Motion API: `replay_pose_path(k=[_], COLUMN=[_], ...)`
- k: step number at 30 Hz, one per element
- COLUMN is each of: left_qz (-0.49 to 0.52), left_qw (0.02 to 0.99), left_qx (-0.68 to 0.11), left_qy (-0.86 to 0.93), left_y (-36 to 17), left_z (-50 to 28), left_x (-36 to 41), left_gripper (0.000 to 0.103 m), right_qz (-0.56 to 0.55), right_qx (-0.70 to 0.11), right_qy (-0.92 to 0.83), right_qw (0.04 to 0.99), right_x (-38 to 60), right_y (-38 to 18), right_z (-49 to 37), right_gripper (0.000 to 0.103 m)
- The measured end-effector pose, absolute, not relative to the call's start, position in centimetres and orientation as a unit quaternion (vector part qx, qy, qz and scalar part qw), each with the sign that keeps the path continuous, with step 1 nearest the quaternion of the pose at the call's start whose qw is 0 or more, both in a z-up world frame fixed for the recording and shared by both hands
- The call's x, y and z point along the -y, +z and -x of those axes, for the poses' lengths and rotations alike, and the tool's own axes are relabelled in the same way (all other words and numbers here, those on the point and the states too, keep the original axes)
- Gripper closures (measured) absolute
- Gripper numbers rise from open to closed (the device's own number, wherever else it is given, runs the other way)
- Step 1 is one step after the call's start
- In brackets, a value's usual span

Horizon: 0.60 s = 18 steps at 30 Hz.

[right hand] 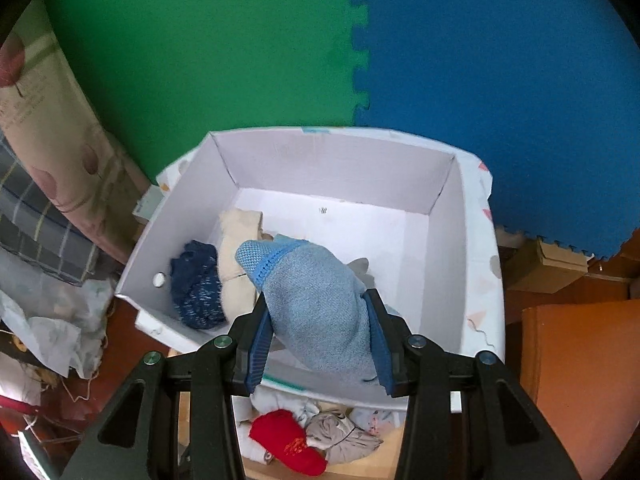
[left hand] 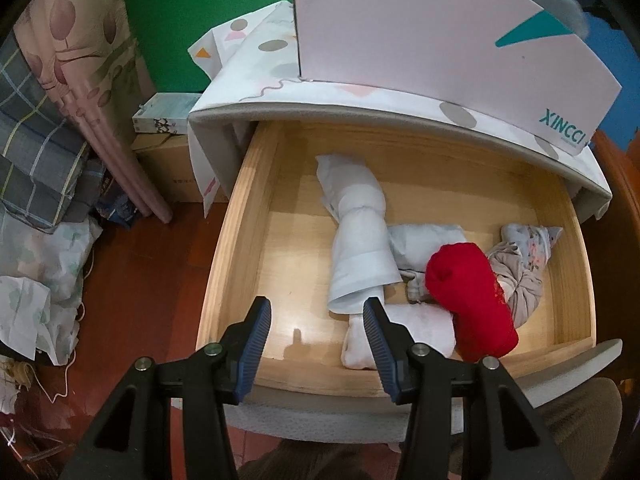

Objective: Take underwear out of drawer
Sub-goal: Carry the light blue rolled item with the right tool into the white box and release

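The left wrist view looks steeply down, from close above, into the open wooden drawer [left hand: 400,208], its front edge at the bottom of the frame. The right wrist view sits higher, looking down into the white box [right hand: 344,168] at frame centre. Both share the red roll [left hand: 468,300] [right hand: 288,446], at lower right and bottom centre.

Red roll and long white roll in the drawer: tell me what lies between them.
In the left wrist view, a pale grey-white folded garment lies between the red roll and the long white roll.
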State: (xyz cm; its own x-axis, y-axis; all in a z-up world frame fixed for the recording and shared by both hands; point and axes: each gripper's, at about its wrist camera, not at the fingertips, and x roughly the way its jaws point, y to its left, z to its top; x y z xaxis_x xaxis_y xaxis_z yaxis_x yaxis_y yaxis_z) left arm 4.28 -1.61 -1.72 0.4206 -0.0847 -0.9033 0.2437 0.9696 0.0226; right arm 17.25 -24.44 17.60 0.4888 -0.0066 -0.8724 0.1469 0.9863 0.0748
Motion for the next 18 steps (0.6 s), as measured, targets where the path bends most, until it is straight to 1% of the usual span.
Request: replay_pose_path(k=[11,15,18], left_qz=[-0.077,-0.080,-0.078], left_qw=[0.843,0.844,0.843], left_qx=[-0.522,-0.521,-0.522], left_qy=[-0.101,-0.101,-0.101], left_y=[-1.5,-1.4,-1.5], left_z=[-4.0,-4.0,-4.1], left_x=[1.8,1.8,1.8], left_gripper=[0.054,0.054,0.054], right_qz=[-0.088,-0.097,-0.100], right_qx=[-0.536,-0.537,-0.530], right_qy=[-0.049,-0.051,-0.047], right_qw=[0.838,0.837,0.841], right_x=[24.8,25.0,25.0], right_y=[12.8,12.3,13.3], right_z=[-19.5,-19.2,-18.7], right_gripper=[0.060,0.056,0.052])
